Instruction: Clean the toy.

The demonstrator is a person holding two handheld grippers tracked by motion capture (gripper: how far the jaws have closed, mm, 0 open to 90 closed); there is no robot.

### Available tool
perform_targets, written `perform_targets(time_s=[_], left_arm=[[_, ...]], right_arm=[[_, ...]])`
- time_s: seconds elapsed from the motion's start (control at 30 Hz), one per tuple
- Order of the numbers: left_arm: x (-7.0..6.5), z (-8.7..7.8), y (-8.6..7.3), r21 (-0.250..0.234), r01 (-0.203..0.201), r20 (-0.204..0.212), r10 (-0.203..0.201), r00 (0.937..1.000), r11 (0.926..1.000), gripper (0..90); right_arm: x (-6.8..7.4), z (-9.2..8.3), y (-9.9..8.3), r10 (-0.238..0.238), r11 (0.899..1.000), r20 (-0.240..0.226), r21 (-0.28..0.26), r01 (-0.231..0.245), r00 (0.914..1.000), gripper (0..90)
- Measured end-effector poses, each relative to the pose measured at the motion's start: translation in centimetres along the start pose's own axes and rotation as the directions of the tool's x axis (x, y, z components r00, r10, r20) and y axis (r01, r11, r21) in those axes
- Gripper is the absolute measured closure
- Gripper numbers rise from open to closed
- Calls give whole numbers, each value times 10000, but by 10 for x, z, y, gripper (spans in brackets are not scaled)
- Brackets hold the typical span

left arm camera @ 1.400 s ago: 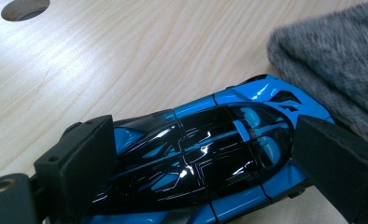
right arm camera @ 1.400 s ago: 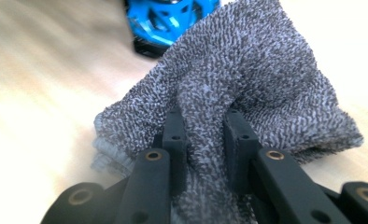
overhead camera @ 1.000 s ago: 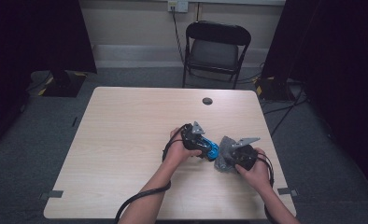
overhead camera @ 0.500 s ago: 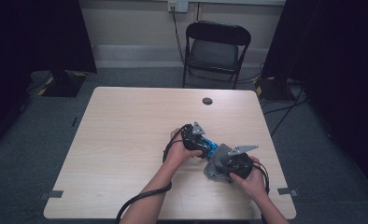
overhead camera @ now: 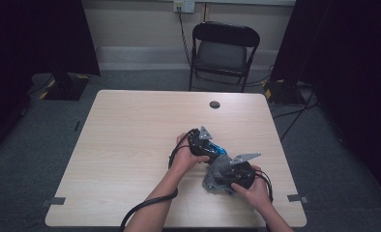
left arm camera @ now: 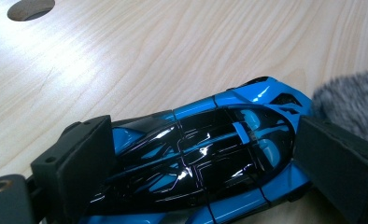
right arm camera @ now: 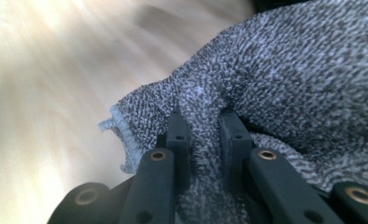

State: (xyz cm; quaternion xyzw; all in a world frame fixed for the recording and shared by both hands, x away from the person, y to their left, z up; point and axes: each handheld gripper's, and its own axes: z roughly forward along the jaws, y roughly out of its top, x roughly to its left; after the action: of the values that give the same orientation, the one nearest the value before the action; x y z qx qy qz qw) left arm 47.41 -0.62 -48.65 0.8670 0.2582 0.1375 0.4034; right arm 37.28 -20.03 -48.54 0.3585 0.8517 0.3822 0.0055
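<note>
While the left tool (left arm camera: 205,163) is clamping the blue toy car (left arm camera: 205,154) on the table (overhead camera: 130,140), the right tool (right arm camera: 203,135) is pinching the grey cloth (right arm camera: 275,88). This cloth is lying just right of the car.

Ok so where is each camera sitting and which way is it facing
High view: above the person's side, looking forward and down on the table; both forearms, left gripper, right gripper.
Left gripper view: rides that gripper, looks along its fingers clamping the blue toy car.
Right gripper view: looks along its fingers pinching the grey cloth.
Shared: cloth beside the car.
</note>
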Motion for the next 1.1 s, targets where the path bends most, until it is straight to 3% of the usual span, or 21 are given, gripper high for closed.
perform_targets(time_s=[0.17,0.33,0.47,0.67,0.8,0.9,0.97,1.1], left_arm=[[0,0,0,41,2,-6,-2,10000,10000,54],[0,0,0,9,-4,0,4,10000,10000,54],[0,0,1,51,1,-6,-1,10000,10000,54],[0,0,0,4,29,2,-29,10000,10000,54],[0,0,0,11,32,-1,-31,10000,10000,55],[0,0,1,52,13,-4,-13,10000,10000,54],[0,0,1,64,35,-7,-35,10000,10000,54],[0,0,1,90,8,6,-8,10000,10000,55]], right_arm=[[8,0,-1,-128,9999,-609,73,132,9981,774],[13,-10,-5,-304,9995,-768,107,313,9966,774],[16,-24,-8,-295,9993,-968,-251,272,9949,775],[13,-50,-12,-324,9975,-462,-646,294,9984,775],[2,-63,-12,-265,9959,179,-866,280,9995,774],[-10,-67,-12,43,9941,401,-1086,1,9992,774],[-19,-69,-11,-111,9922,916,-1223,223,9957,774],[-36,-71,-8,81,9926,1623,-1205,116,9867,774]])
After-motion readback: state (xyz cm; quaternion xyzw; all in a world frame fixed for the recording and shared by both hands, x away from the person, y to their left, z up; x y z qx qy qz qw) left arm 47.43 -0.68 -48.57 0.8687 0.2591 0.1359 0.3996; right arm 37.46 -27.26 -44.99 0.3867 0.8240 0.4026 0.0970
